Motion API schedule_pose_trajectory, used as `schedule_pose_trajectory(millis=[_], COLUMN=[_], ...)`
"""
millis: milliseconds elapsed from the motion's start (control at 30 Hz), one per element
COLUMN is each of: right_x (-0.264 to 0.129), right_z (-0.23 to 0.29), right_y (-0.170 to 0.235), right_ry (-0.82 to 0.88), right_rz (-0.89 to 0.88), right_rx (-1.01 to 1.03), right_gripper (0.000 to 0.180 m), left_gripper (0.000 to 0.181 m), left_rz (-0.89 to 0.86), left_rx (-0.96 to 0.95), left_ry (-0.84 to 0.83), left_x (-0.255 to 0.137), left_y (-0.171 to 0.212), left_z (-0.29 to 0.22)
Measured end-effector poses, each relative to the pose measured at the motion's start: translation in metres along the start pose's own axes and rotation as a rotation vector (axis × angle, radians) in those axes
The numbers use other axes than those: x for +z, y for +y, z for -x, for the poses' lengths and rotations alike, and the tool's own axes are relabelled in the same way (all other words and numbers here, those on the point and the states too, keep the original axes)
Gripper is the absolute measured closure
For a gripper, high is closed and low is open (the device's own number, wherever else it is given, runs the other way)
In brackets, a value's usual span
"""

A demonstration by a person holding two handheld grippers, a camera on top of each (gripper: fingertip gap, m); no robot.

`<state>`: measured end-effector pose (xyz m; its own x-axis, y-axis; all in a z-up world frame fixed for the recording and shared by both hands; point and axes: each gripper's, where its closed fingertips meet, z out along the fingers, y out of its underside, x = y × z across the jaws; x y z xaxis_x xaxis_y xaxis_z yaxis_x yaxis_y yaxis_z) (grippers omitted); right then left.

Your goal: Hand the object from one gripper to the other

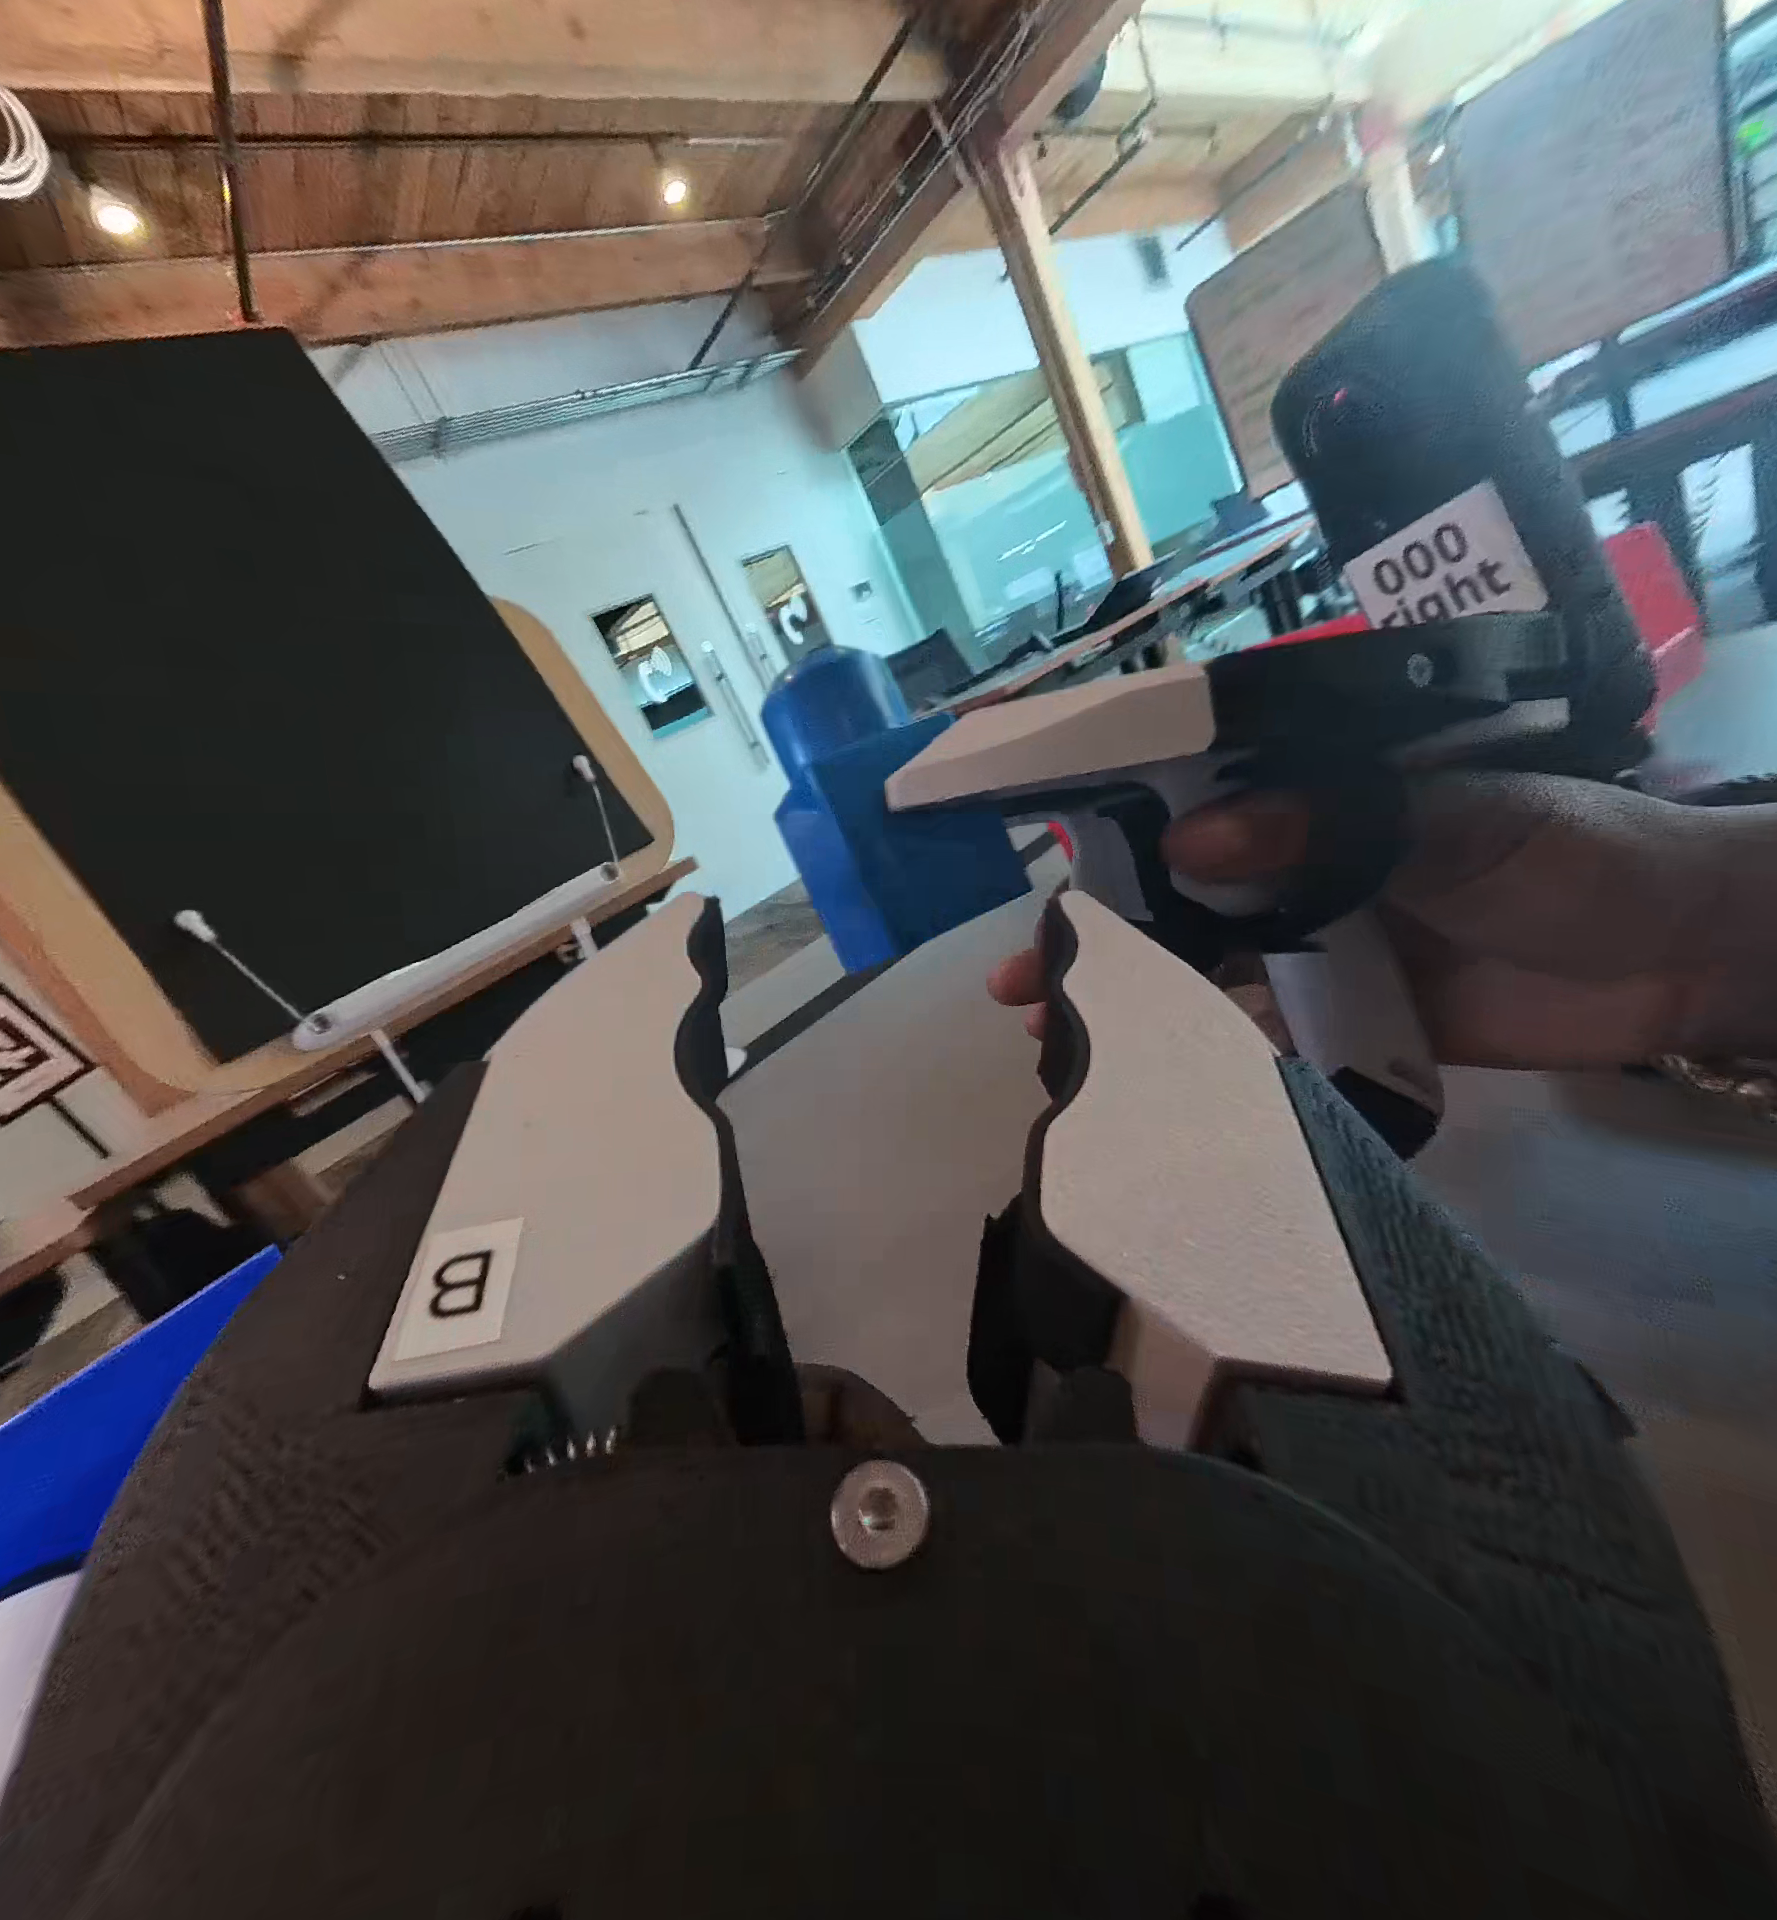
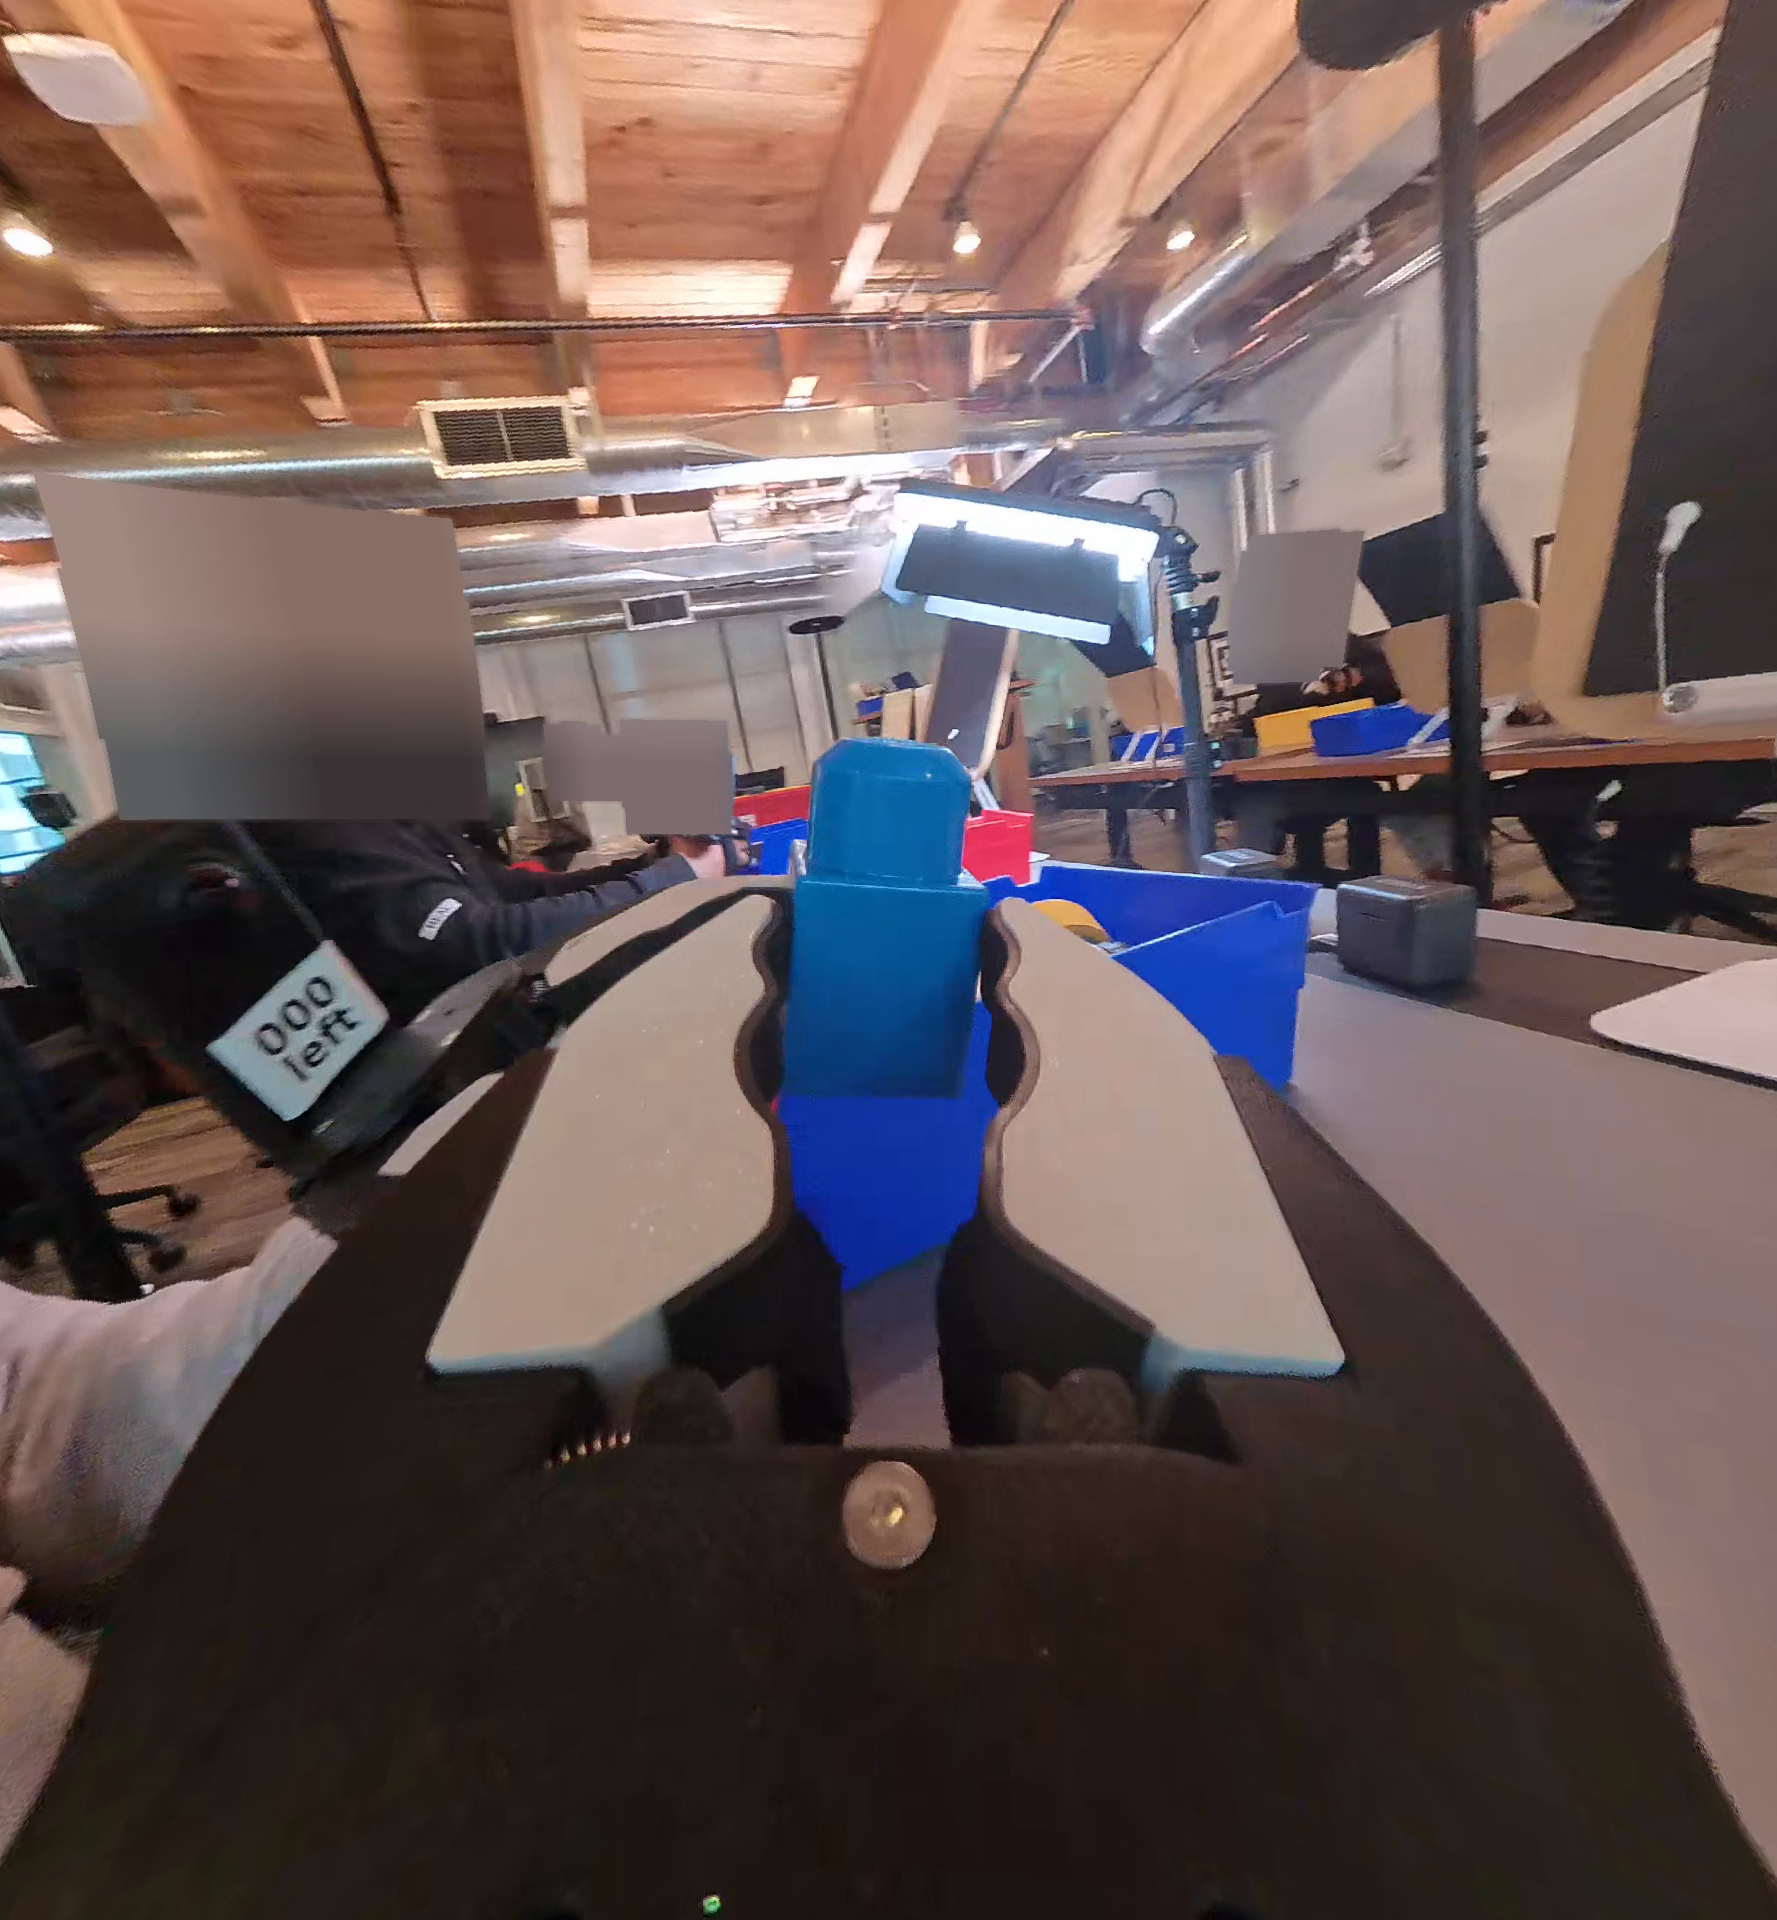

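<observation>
My right gripper is shut on a blue block with a square body and a faceted head that sticks out past the fingertips. In the left wrist view the right gripper comes in from the right, held by a hand, with the blue block at its tip. My left gripper is open and empty. It sits just below and in front of the right gripper, apart from the block. The left gripper's body shows at the left of the right wrist view.
A grey table lies below. A blue bin stands behind the block, with a small grey box and a white stand base to its right. A black board on a stand is at left. People sit at desks beyond. Both grippers' tips are close together, under 4 cm apart.
</observation>
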<state>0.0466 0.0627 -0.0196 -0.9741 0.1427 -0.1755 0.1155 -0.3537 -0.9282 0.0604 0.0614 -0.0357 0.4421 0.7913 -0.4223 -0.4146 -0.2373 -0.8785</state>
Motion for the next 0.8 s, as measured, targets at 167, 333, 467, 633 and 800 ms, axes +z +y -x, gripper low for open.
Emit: schedule_pose_trajectory(millis=[167,333,467,633,800], right_x=[0.003,0.003,-0.001,-0.005,0.002], right_z=[-0.003,-0.001,0.002,-0.007,0.002], right_y=[0.008,0.007,-0.005,-0.009,0.002], right_ry=[0.043,0.041,0.025,0.086,0.057], right_rz=[0.001,-0.008,-0.059,-0.090,-0.072], right_rx=[0.005,0.001,-0.008,-0.026,-0.044], right_gripper=[0.144,0.144,0.144,0.144,0.144], left_gripper=[0.125,0.143,0.175,0.125,0.127], left_rz=[0.077,0.125,0.085,0.118,0.112], left_rx=[0.015,-0.014,-0.041,0.011,0.092], left_ry=[-0.047,-0.066,-0.062,-0.071,-0.110], left_x=[0.011,0.012,0.007,0.010,0.013], left_y=[0.008,0.017,0.012,0.014,0.010], left_z=[-0.011,-0.006,-0.001,-0.006,-0.011])
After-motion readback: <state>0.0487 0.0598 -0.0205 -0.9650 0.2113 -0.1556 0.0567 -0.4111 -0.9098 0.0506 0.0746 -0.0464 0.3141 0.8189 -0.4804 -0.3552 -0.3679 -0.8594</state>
